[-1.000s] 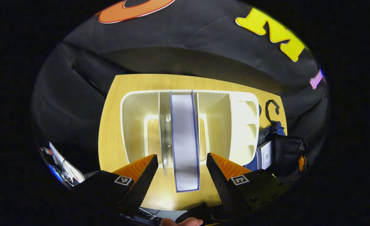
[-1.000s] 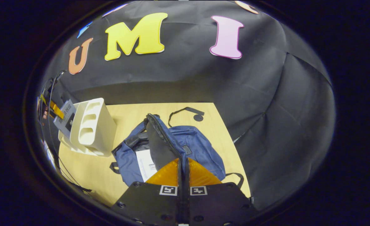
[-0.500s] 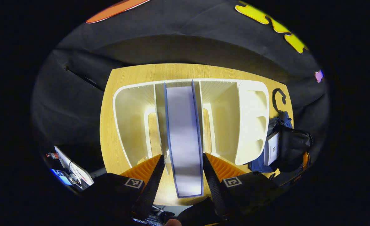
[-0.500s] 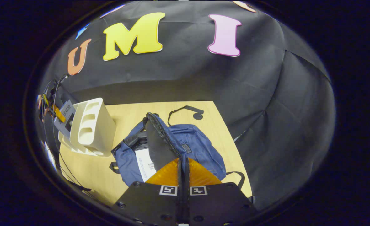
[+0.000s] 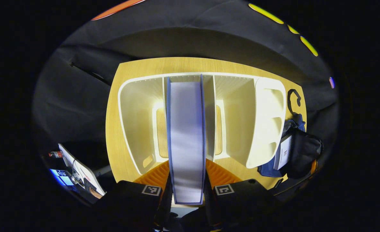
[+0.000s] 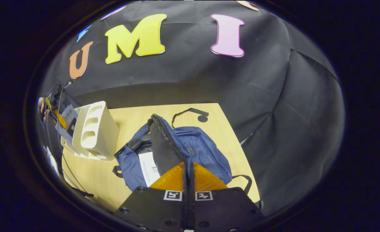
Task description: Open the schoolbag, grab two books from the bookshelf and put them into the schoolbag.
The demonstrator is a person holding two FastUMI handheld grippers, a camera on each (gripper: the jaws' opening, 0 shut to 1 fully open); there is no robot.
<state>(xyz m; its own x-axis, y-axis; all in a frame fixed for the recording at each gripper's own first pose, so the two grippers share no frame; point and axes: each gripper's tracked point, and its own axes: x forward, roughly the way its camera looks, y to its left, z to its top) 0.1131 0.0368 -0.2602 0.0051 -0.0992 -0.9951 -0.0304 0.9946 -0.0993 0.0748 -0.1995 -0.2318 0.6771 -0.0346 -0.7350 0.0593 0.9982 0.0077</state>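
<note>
A blue-covered book (image 5: pixel 186 138) stands upright in the middle slot of the white bookshelf (image 5: pixel 135 112), page edges toward me. My left gripper (image 5: pixel 186 182) is shut on it, one finger pressing each cover near the book's near end. In the right gripper view the blue schoolbag (image 6: pixel 199 151) lies open on the table. My right gripper (image 6: pixel 187 174) is shut on the edge of its raised flap (image 6: pixel 160 145), holding it up. A white-covered book (image 6: pixel 148 167) lies inside the bag. The bookshelf (image 6: pixel 94 129) stands left of the bag, with the book (image 6: pixel 66 116) at its far side.
The wooden table (image 6: pixel 90 174) ends close behind and right of the bag. A black strap (image 6: pixel 190 112) lies on it beyond the bag. The schoolbag (image 5: pixel 301 151) sits just right of the shelf in the left gripper view. A screen and cables (image 5: pixel 75 167) lie off the table's left edge.
My left gripper moved forward along the book and its fingers closed from wide open onto both covers. The right gripper stayed shut on the bag's flap, barely moving.
</note>
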